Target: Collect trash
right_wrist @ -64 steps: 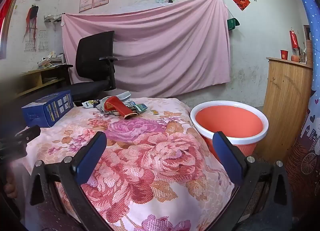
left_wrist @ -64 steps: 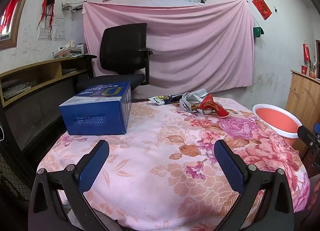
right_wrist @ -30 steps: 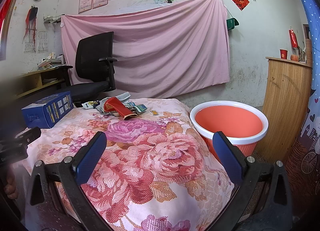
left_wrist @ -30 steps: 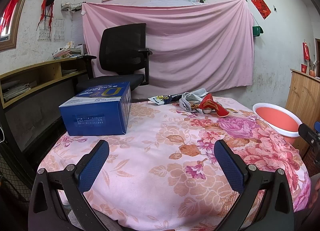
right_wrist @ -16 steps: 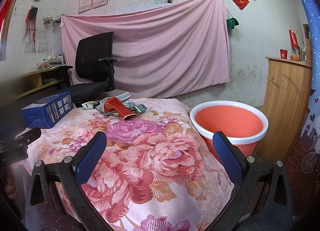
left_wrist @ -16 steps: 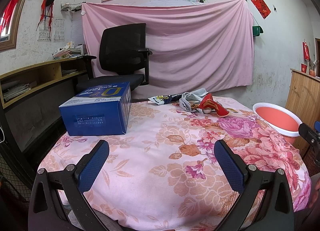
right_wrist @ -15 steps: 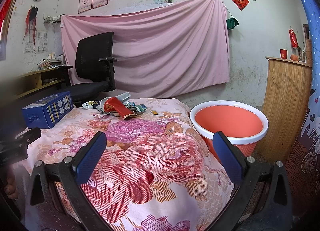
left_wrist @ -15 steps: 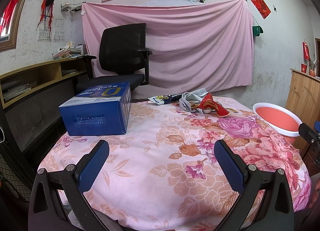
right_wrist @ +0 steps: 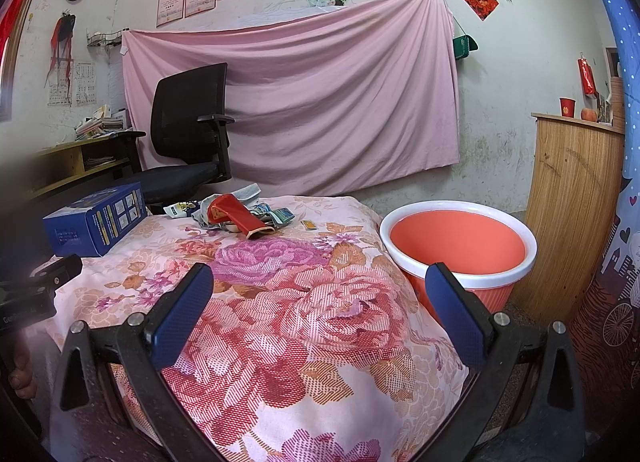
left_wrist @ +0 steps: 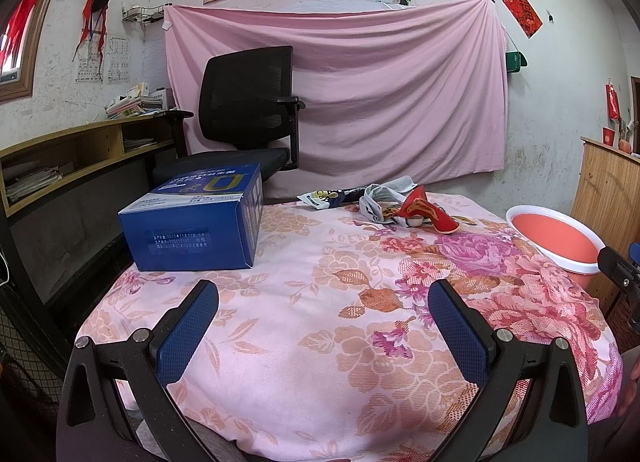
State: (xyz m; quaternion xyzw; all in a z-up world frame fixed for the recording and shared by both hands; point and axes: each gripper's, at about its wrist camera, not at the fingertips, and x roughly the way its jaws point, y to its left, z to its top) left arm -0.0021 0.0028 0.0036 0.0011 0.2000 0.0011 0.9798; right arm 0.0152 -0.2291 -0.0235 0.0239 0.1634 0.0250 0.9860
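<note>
- Left wrist view: trash pile sits at far edge of the table, well apart from both grippers. I make out a red pouch-like wrapper, a grey crumpled bit, a dark printed snack wrapper. Can't ID the smaller bits.
- Right wrist view: same pile, plus a tiny yellow scrap lying alone on the cloth, just beside the pile on the bin side.
- Orange bin w/ white rim stands on the floor at the table's right side. Inside looks empty as far as I can see; bottom not fully visible.
- Blue box on left of table, prob not trash, can't be sure.
- Progress, my read: nothing collected yet. Whole pile + scrap left to do; step in hand is the approach.
- Left gripper: jaws wide apart, nothing between them, hangs over near edge of the cloth, no contact w/ any item.
- Right gripper: jaws wide apart too, empty, over near-right part of the table, bin just past its right finger in view.
- Next I'd reach fwd across the table to the pile; right side is closer to the bin for the drop.
- Risk: wrappers thin and flat, easy to pinch tablecloth along w/ them.
</note>
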